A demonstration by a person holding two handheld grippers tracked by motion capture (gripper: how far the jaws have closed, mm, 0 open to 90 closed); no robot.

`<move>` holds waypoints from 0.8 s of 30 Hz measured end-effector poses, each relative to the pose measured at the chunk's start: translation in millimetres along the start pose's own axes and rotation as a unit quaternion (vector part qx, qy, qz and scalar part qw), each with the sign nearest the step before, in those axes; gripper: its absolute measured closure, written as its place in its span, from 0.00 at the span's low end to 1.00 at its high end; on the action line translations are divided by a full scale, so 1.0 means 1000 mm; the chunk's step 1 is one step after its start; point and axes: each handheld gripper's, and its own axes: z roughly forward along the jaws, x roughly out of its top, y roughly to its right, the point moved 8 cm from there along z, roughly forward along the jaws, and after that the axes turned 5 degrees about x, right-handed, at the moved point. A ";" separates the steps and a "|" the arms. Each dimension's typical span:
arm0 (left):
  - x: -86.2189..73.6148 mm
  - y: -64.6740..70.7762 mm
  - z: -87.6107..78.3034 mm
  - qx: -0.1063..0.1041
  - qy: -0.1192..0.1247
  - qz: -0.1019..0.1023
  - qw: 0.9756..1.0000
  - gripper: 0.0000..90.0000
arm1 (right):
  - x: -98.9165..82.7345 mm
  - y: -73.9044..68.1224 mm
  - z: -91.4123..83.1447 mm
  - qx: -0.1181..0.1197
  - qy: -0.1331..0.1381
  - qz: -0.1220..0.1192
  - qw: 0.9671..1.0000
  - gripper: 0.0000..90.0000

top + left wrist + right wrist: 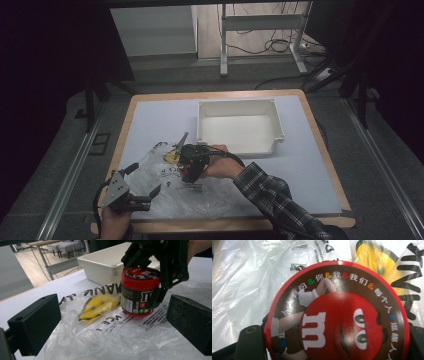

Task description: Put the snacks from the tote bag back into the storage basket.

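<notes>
A candy jar (138,293) with a red lid (337,312) stands upright on a crumpled clear plastic bag (210,192). My right gripper (192,167) comes down from above and is shut on the jar, its black jaws pressing the jar's two sides just below the lid. A yellow item (100,306) lies inside the bag, just beside the jar. My left gripper (145,182) sits near the table's front left corner, low over the bag's edge. Its jaws stand wide open with nothing gripped and point toward the jar.
A white rectangular bin (240,125) stands on the table behind the jar, toward the back right. The bag (100,340) spreads over the front left of the table. Dark floor rails run along both sides, and a desk frame stands beyond.
</notes>
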 end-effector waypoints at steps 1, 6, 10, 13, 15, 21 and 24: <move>0.000 0.000 0.000 0.000 0.000 0.000 1.000 0.00 | 0.000 0.000 -0.003 -0.003 0.002 -0.003 1.000 0.29; 0.000 0.000 0.000 0.000 0.000 0.000 1.000 0.00 | -0.001 -0.003 -0.008 -0.006 0.002 -0.004 1.000 0.29; 0.000 0.000 0.000 0.000 0.000 0.000 1.000 0.00 | -0.002 -0.003 -0.013 -0.007 0.004 -0.004 1.000 0.29; 0.000 0.000 0.000 0.000 0.001 0.000 1.000 0.00 | -0.004 -0.004 -0.014 -0.004 0.005 0.000 1.000 0.29; 0.000 0.000 0.000 0.000 0.000 -0.001 1.000 0.00 | -0.005 -0.003 -0.015 -0.006 0.008 -0.001 1.000 0.29; 0.000 0.000 0.000 0.000 0.000 0.001 1.000 0.00 | -0.010 -0.002 -0.016 -0.001 0.004 0.002 1.000 0.29; 0.000 0.000 0.000 0.000 0.000 0.001 1.000 0.00 | -0.010 -0.002 -0.020 -0.006 0.007 0.003 1.000 0.29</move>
